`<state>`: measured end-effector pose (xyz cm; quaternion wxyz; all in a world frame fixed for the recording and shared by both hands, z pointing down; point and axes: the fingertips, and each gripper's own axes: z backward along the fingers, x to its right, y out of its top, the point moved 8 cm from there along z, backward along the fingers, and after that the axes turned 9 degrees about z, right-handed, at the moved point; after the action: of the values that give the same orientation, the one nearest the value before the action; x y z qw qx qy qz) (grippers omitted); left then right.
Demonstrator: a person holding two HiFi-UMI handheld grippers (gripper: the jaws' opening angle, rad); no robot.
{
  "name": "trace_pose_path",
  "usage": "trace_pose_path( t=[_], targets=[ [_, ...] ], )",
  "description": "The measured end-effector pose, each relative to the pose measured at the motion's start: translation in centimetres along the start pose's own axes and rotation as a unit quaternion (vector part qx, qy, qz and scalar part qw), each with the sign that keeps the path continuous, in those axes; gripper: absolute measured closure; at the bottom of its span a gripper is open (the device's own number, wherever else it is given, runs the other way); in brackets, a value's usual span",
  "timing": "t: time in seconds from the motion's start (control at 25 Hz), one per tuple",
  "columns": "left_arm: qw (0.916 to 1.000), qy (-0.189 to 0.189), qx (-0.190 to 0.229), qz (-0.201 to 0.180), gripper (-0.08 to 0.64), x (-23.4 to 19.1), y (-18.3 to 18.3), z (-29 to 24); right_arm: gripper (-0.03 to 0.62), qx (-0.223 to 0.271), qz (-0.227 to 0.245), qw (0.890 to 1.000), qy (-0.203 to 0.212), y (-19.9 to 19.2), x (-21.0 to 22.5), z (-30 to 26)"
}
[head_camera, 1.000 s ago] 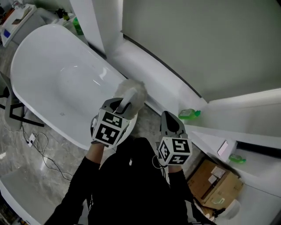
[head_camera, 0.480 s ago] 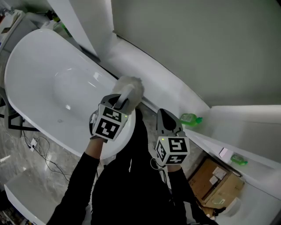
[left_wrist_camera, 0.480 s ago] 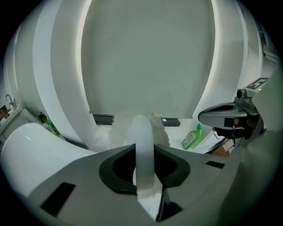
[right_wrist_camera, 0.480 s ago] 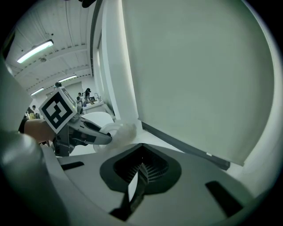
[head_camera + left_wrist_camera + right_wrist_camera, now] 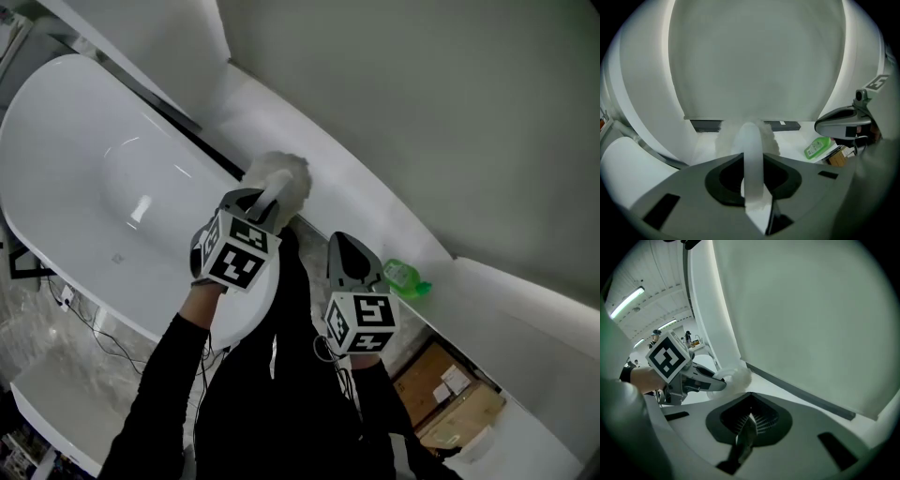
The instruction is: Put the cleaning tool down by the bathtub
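The cleaning tool [image 5: 279,180] has a white curved handle [image 5: 752,154] and a fluffy white head [image 5: 725,139]. My left gripper [image 5: 258,208] is shut on that handle and holds the head over the white ledge [image 5: 356,202] just past the end of the bathtub [image 5: 75,159]. In the right gripper view the fluffy head [image 5: 736,378] sticks out of the left gripper [image 5: 701,378]. My right gripper [image 5: 349,248] hovers to the right of the left one, shut with nothing between its jaws [image 5: 746,430].
A green bottle [image 5: 403,277] lies on the ledge right of my right gripper, also seen in the left gripper view [image 5: 816,147]. A cardboard box [image 5: 450,394] sits on the floor at lower right. Cables trail on the marble floor [image 5: 66,319] left of the tub. A grey wall rises behind the ledge.
The view has swung, so tub and ledge slid left and up in the picture. Both grippers kept their hold and spacing; the tool head now sits closer over the ledge.
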<state>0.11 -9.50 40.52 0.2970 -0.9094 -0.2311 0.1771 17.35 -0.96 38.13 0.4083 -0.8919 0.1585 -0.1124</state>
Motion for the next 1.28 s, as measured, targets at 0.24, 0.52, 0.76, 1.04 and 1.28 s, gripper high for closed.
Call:
trace_pose_path(
  t=[0.24, 0.52, 0.76, 1.04, 1.28],
  targets=[
    [0.9995, 0.008, -0.028, 0.011, 0.466, -3.1, 0.4, -5.0, 0.592, -0.024, -0.004, 0.999, 0.029, 0.2, 0.7, -4.0],
    [0.9983, 0.020, -0.048, 0.027, 0.466, -5.9, 0.7, -11.2, 0.592, -0.044, -0.007, 0.998, 0.049, -0.3, 2.2, -7.7],
    [0.9967, 0.021, -0.075, 0.024, 0.466, -7.3, 0.2, -15.3, 0.592, -0.060, -0.006, 0.997, 0.054, -0.5, 3.6, -9.5],
    [0.9949, 0.015, -0.098, 0.020, 0.466, -8.5, -0.9, -17.6, 0.592, -0.075, -0.010, 0.996, 0.050, -0.6, 4.3, -10.3],
    [0.9929, 0.018, -0.115, 0.023, 0.466, -9.1, -1.8, -19.0, 0.591, -0.089, -0.015, 0.994, 0.054, -1.0, 4.2, -11.1]
  ],
)
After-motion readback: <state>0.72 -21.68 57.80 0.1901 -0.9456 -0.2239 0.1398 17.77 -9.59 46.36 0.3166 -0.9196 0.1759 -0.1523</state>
